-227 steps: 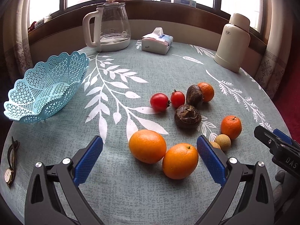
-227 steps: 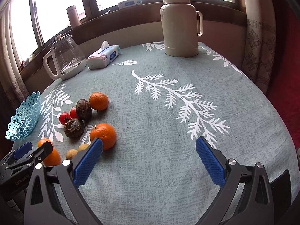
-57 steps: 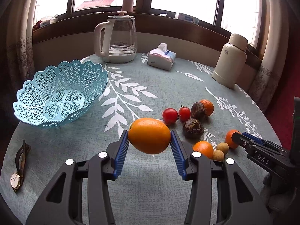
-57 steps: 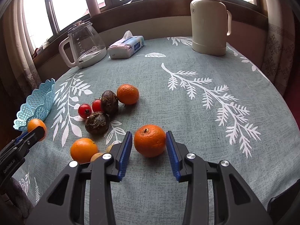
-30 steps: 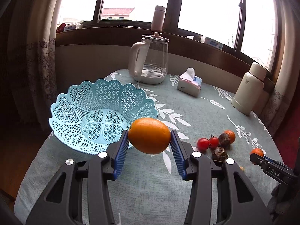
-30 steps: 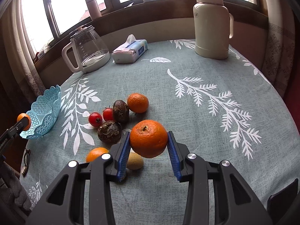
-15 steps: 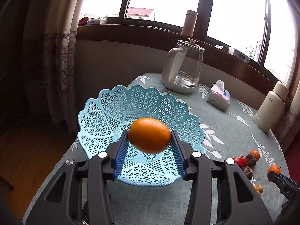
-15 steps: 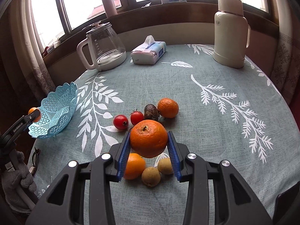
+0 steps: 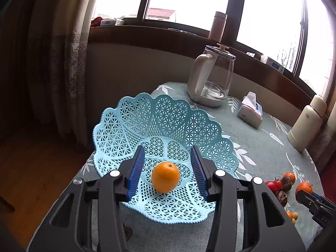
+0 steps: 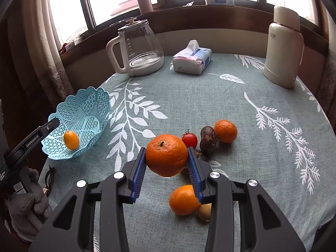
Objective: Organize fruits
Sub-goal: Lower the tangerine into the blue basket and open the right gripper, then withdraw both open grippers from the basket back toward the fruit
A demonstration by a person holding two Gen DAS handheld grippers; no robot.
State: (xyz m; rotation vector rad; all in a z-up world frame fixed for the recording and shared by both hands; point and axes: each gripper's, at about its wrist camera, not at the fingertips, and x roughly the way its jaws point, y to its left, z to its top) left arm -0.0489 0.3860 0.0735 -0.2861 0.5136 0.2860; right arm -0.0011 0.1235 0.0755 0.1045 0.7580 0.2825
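Observation:
My left gripper (image 9: 168, 149) hangs open over the light-blue lattice basket (image 9: 147, 113). A large orange (image 9: 165, 176) lies on the basket floor below the blue pads, free of them. My right gripper (image 10: 166, 149) is shut on a tangerine (image 10: 167, 155), held above the tablecloth. Under and behind it lie another orange (image 10: 182, 199), a small brown fruit (image 10: 204, 211), a tomato (image 10: 189, 139), a dark fruit (image 10: 208, 139) and a second tangerine (image 10: 225, 131). In the right wrist view the basket (image 10: 84, 109) sits at the table's left edge with the orange (image 10: 71, 140) inside.
A glass kettle (image 10: 138, 48), a tissue pack (image 10: 192, 61) and a cream thermos (image 10: 282, 48) stand along the far side. A wristwatch (image 10: 49, 176) lies near the left table edge. A gloved hand (image 10: 27, 205) holds the left gripper's handle.
My left gripper has opened and the large orange has dropped into the basket. The right gripper still holds the tangerine and has drifted slightly leftwards.

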